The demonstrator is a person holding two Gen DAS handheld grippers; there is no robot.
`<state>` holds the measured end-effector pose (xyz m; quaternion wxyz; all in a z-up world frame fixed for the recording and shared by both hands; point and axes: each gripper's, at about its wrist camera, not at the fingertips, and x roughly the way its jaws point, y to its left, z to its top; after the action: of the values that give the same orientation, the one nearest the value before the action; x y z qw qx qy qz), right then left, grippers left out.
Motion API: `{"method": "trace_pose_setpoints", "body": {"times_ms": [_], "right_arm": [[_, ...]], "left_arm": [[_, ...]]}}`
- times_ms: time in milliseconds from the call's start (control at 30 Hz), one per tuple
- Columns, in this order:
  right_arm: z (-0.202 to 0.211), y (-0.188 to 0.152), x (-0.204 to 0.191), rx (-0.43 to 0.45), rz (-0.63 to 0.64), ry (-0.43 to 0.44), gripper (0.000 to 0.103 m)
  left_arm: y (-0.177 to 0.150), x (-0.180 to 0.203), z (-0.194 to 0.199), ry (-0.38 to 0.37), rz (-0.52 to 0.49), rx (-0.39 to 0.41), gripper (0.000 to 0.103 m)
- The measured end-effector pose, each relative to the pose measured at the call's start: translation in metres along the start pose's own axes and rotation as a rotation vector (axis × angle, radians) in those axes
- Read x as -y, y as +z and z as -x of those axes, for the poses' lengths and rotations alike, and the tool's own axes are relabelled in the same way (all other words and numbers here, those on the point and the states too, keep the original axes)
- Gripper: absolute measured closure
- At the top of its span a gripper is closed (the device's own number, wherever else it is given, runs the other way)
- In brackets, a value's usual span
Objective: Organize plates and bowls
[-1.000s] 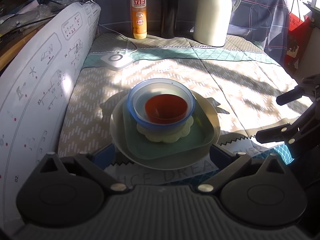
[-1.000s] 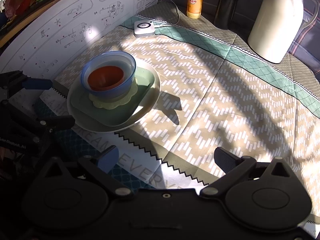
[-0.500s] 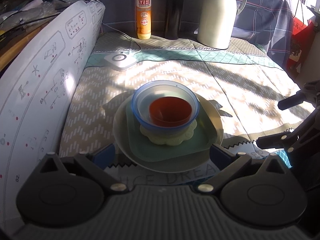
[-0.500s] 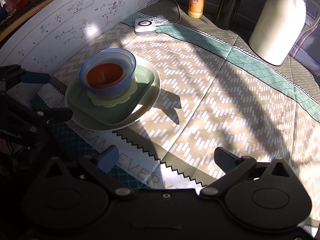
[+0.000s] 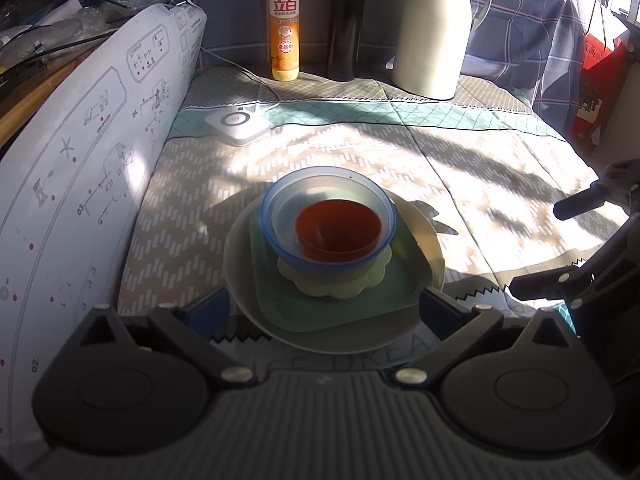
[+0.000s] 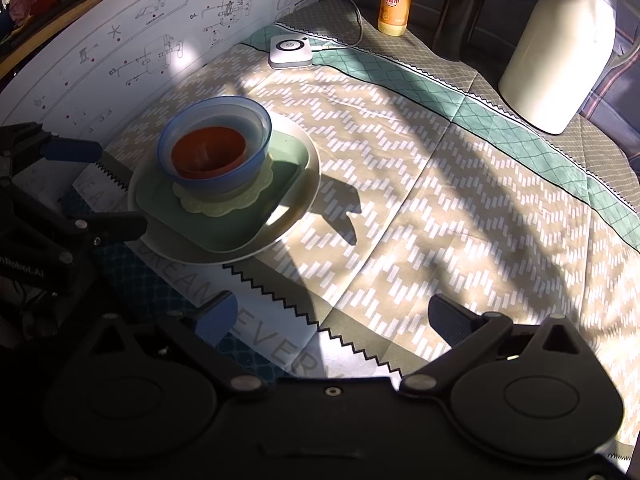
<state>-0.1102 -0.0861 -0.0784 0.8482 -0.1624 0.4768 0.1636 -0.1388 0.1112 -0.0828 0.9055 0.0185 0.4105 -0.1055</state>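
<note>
fingers apart on both the left gripper (image 5: 324, 312) and right gripper (image 6: 332, 320), we should retreat gently from the stack's white plate (image 5: 240, 280) at frame centre, nudging nothing.

Drawn back a little from the round white plate (image 5: 434, 256) carrying the stacked dishes. Stack now lower in the left wrist frame, higher in the right wrist frame.

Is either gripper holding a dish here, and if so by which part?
No. The left gripper is open, its fingers flanking the round plate without closing. The right gripper is open over bare cloth.
</note>
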Motion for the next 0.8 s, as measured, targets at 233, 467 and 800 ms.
{"method": "trace_pose_setpoints", "body": {"times_ms": [233, 467, 800], "right_arm": [[0.0007, 0.0002, 0.0003, 0.000, 0.000, -0.001, 0.000], [0.0016, 0.0005, 0.0009, 0.001, 0.001, -0.002, 0.000], [0.0029, 0.0009, 0.0024, 0.001, -0.001, -0.004, 0.000]], "left_arm": [[0.0016, 0.0009, 0.0004, 0.001, -0.007, 0.001, 0.000], [0.0018, 0.0023, -0.0005, -0.028, -0.009, -0.016, 0.000], [0.0002, 0.0032, 0.0012, -0.032, -0.018, -0.019, 0.000]]}}
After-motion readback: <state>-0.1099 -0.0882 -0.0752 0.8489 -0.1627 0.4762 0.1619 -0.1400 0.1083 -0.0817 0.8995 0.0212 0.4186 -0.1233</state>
